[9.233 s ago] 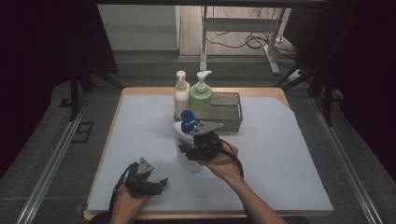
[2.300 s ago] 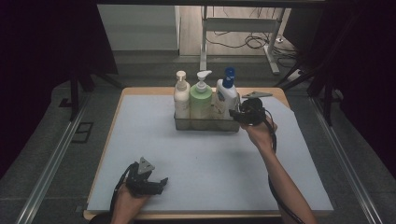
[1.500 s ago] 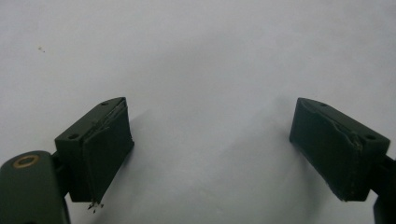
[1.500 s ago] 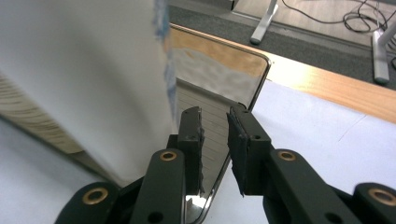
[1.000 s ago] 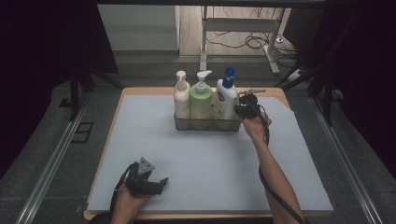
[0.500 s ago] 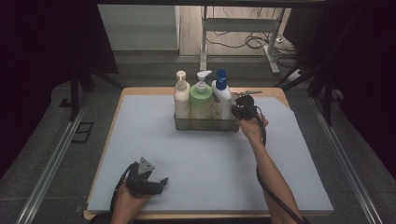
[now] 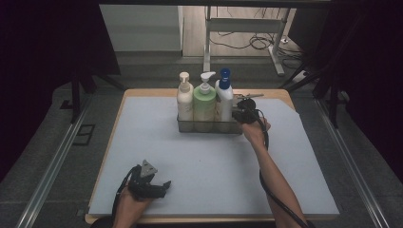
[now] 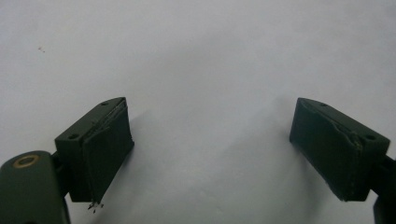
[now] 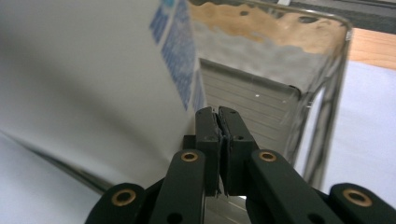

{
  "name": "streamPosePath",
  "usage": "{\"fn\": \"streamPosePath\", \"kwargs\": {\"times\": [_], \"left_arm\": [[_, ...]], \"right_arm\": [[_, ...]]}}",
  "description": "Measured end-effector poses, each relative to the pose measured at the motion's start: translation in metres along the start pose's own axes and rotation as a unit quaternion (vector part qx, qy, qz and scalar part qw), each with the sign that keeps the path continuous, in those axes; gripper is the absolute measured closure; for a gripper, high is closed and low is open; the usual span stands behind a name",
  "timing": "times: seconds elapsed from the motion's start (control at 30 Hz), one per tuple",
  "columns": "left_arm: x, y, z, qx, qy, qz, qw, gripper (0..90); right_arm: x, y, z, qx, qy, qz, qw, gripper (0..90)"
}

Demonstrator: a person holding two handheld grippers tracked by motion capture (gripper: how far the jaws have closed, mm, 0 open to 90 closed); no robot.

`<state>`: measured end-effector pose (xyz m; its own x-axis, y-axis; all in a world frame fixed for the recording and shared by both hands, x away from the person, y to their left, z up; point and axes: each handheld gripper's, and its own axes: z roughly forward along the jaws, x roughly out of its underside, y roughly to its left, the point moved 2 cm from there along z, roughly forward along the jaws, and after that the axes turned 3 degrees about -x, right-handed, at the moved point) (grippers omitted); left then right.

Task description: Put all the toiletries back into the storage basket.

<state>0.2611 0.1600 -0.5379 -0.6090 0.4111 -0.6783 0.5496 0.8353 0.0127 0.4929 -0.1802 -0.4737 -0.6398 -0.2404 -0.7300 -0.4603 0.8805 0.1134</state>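
Left gripper: nearest me, resting on the near left of the grey mat, jaws spread wide with nothing between them; it has not stirred from that spot.

Right gripper: far across the mat at the right end of the metal basket, jaws pinched together on nothing, their tips beside the white bottle's wall.

White bottle with the blue cap: standing upright in the basket, just right of the green bottle and the cream bottle. A moment ago it sat further right with a gap; now it is tucked against the green one.

Meaning: I'd judge the closed jaws nudged it along, so the three stand in a tidy row and the packing looks about done.
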Motion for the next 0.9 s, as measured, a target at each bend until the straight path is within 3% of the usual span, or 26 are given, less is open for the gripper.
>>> {"fn": "streamPosePath", "kwargs": {"times": [0.1, 0.53, 0.9], "left_arm": [[0.000, 0.000, 0.000, 0.000, 0.000, 0.000, 1.0000, 12.3], [0.000, 0.000, 0.000, -0.001, -0.001, -0.002, 1.0000, 12.3], [0.000, 0.000, 0.000, -0.001, -0.001, -0.002, 1.0000, 12.3]], "right_arm": [[0.001, 0.004, 0.001, -0.011, 0.003, -0.003, 0.9999, 86.5], [0.005, 0.010, -0.001, -0.009, 0.002, 0.000, 1.0000, 89.4], [0.007, 0.015, -0.004, -0.010, 0.004, -0.012, 0.9999, 89.4]]}}
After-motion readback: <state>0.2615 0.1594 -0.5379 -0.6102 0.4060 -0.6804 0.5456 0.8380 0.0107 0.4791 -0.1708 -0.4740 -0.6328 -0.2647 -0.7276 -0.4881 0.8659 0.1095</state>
